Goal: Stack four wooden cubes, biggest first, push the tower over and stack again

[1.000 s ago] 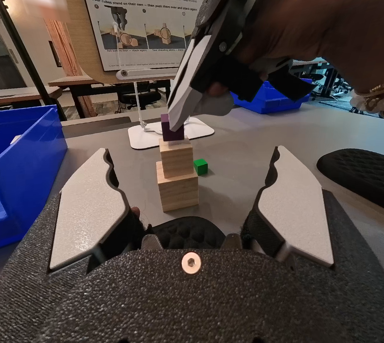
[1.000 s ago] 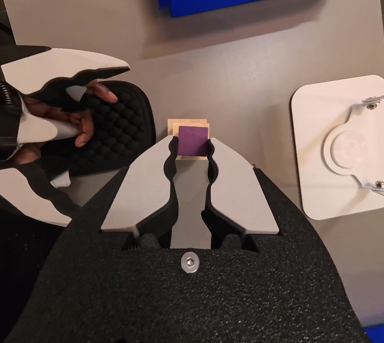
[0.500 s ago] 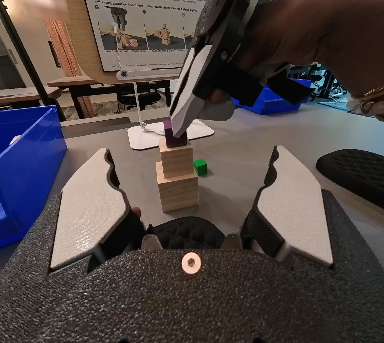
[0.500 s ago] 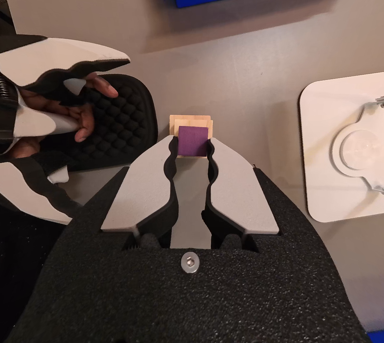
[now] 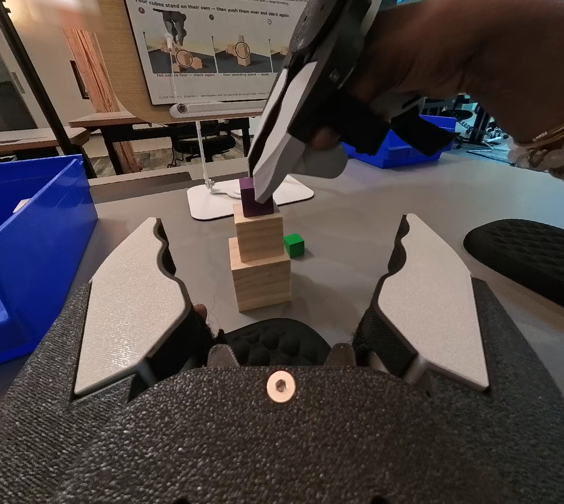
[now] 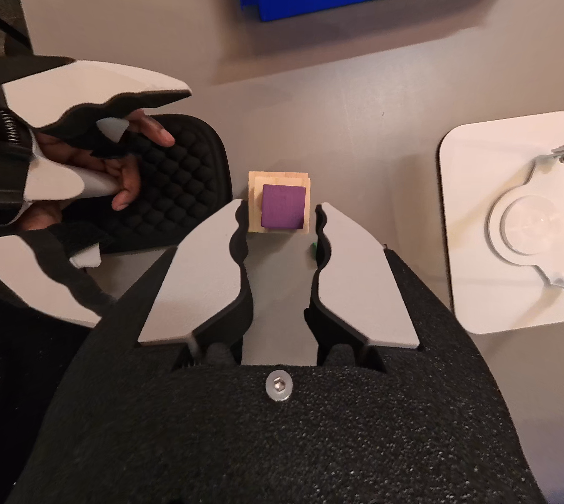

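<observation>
The right gripper points straight down over a three-block stack on the grey tabletop. Its fingers stand moderately apart, and a clear gap shows between each pad and the small purple wooden cube; neither pad presses on the cube, so nothing is in its grasp. In the left wrist view, one fingertip of this gripper overlaps the cube's upper right edge; whether it touches there cannot be told.

The purple cube sits upright on top of a medium light-wood cube, which rests on a larger light-wood cube. The stack is slightly offset, each block set a little toward one side of the one below.

A small green cube lies on the tabletop just beside the stack's base, apart from it.

The left gripper is held low, facing the stack, with its fingers spread wide and bare. A black quilted pad lies beneath it.

A white flat stand base sits beyond the stack. A blue plastic bin stands at the left, another blue plastic bin farther right. A printed instruction board stands behind the table.
</observation>
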The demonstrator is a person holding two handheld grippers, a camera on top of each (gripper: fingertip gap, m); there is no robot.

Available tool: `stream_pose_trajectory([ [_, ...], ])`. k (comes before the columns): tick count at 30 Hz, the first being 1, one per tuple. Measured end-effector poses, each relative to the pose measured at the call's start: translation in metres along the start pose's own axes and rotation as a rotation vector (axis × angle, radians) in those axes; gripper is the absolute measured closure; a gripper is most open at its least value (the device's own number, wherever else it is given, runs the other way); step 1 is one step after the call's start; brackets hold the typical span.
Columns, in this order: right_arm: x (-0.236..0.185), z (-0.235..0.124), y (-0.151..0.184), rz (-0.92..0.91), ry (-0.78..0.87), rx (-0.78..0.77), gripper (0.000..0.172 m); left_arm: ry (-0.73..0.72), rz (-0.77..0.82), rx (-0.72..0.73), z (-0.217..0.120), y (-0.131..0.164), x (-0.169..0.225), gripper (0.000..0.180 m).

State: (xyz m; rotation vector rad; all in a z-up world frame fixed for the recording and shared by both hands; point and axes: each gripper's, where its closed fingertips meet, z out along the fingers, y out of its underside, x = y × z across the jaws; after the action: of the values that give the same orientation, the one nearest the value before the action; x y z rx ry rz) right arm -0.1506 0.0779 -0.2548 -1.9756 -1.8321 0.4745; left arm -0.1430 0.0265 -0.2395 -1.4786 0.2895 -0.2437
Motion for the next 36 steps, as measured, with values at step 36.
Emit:
stream_pose_trajectory([
  [36, 0.045, 0.026, 0.064, -0.110, -0.036, -0.040, 0.151, 0.000, -0.009, -0.003, 0.001, 0.001, -0.001, 0.043],
])
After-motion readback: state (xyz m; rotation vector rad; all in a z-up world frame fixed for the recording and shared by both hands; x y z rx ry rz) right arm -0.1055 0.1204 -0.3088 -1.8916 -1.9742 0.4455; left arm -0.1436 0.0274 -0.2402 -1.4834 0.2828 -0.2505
